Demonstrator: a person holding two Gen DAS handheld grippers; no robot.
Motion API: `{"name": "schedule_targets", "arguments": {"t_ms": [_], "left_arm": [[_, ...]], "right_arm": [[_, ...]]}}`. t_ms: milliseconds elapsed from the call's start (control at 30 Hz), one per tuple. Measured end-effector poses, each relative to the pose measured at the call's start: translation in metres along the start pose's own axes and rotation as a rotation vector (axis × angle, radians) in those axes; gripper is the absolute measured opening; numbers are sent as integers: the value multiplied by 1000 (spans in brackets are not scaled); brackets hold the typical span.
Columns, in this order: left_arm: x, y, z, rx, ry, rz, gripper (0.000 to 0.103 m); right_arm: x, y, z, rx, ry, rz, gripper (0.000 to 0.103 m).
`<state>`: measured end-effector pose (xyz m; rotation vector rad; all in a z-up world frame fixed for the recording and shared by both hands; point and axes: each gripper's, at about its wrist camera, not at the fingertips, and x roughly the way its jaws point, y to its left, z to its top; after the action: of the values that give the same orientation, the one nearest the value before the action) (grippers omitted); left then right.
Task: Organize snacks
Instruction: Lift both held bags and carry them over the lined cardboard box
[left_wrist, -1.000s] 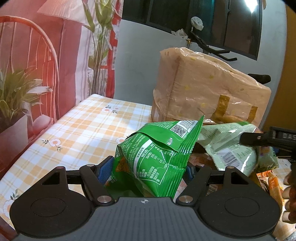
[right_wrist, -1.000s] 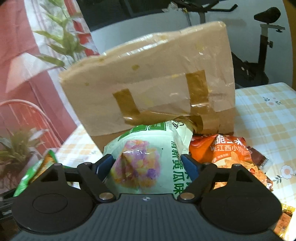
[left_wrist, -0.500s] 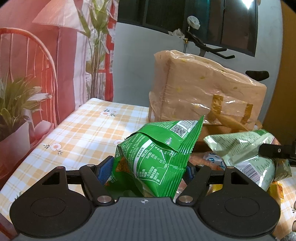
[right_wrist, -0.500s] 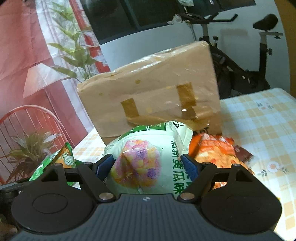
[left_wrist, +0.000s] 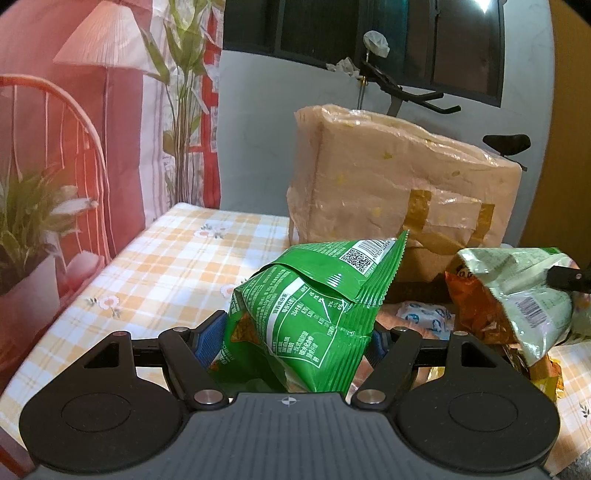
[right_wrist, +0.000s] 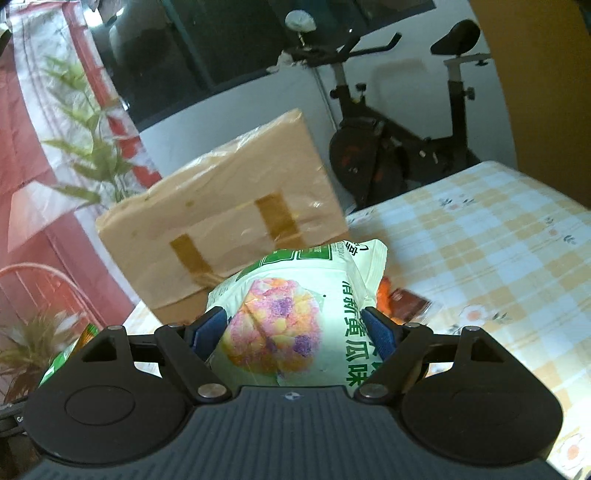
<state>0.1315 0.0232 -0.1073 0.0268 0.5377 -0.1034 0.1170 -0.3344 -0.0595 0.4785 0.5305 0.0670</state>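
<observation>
Green snack bag (left_wrist: 314, 317) is pinched in the left gripper (left_wrist: 295, 339), pale bag (right_wrist: 295, 314) clamped in the right gripper (right_wrist: 295, 328); the wrapped box (left_wrist: 399, 192) is left straight ahead

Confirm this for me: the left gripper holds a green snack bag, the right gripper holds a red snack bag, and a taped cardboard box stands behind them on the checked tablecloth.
One detail is wrong. The right gripper holds a pale green and white snack bag, not a red one, as the right wrist view shows. The rest stands: the left gripper holds a green snack bag, and the taped cardboard box stands behind on the checked tablecloth.
</observation>
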Motion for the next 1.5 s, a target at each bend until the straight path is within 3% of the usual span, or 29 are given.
{"name": "schedule_targets", "arguments": {"t_ms": [467, 833, 1067, 1200, 1500], "left_arm": [[-13, 10, 63, -42, -125, -31, 76], [-7, -2, 114, -54, -204, -83, 76], [0, -13, 158, -50, -262, -126, 76], [9, -22, 186, -73, -293, -190, 76], [87, -42, 228, -211, -200, -371, 76]], "right_arm": [[-36, 2, 40, -80, -181, -1, 81], [-27, 24, 105, -163, -328, 18, 81], [8, 44, 139, -263, -364, 11, 81], [34, 59, 155, -357, -361, -3, 81], [116, 90, 165, -620, -335, -110, 81]]}}
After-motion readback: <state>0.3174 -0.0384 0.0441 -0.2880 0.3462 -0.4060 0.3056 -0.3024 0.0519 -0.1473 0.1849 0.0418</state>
